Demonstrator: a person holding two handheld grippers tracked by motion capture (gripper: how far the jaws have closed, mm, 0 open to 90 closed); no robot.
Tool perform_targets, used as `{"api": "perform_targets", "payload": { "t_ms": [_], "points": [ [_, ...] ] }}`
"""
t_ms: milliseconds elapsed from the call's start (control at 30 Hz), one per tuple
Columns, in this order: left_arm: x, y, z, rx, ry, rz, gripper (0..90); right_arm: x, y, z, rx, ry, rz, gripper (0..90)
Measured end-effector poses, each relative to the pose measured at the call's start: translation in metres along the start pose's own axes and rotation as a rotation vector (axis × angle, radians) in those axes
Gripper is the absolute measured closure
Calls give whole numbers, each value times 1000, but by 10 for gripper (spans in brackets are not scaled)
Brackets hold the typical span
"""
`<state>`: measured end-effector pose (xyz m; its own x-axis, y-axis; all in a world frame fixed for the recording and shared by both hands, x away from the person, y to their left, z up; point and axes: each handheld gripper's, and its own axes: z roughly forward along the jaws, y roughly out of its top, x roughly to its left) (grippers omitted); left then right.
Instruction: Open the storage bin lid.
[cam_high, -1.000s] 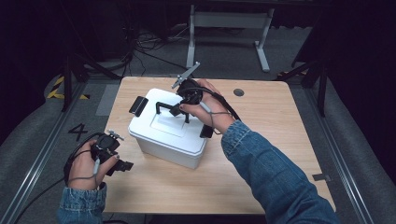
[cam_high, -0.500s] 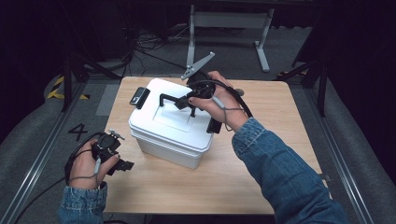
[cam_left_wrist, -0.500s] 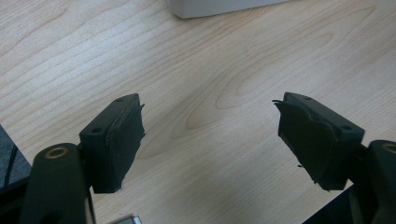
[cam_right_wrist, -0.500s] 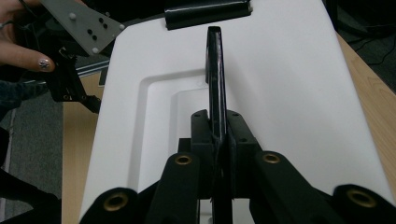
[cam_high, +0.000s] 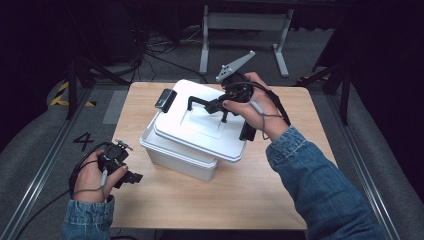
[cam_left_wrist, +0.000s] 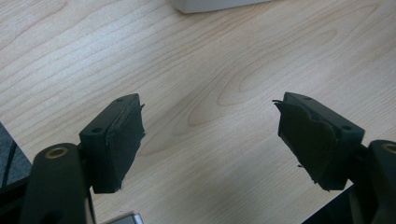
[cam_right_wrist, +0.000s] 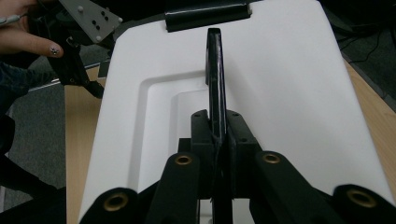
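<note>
From the high view, a white box (cam_high: 180, 155) sits mid-table (cam_high: 280, 200), and its white lid (cam_high: 200, 122) is raised and tipped, its 2 o'clock side up, off the box's rim. The right gripper (cam_high: 220, 104), toward 1 o'clock, has the lid's black handle (cam_high: 200, 102). The right gripper view adds what the high view cannot: the two jaws are pressed flat together on the thin handle (cam_right_wrist: 215, 70), which runs straight ahead to 12 o'clock over the lid's (cam_right_wrist: 280, 84) recessed panel, with a black latch (cam_right_wrist: 208, 14) at the far edge. The left gripper (cam_high: 131, 176) rests at 8 o'clock on the table, well apart from the box. The left gripper view shows its jaws spread wide over bare wood (cam_left_wrist: 210, 93), holding nothing, with a corner of the box (cam_left_wrist: 210, 4) at 12 o'clock.

Compared with half a second ago, the lid has lifted higher and slid toward 1 o'clock, exposing the box's near rim; the left gripper has not moved.
</note>
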<state>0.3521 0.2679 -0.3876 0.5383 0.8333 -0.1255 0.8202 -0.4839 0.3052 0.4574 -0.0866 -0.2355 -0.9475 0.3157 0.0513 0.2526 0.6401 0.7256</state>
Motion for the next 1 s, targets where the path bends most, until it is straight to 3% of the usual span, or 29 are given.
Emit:
{"api": "perform_targets", "payload": {
  "t_ms": [533, 867, 1000],
  "points": [
    [0, 0, 2, 22, 2, -17, 232, -21, -50, -57, -23, -56, 83, 849],
    [0, -5, 5, -12, 47, -19, 232, -34, -78, -85, -29, -92, 128, 848],
    [0, -5, 5, -11, 42, -25, 231, -37, -86, -92, -30, -103, 139, 848]
  ]
}}
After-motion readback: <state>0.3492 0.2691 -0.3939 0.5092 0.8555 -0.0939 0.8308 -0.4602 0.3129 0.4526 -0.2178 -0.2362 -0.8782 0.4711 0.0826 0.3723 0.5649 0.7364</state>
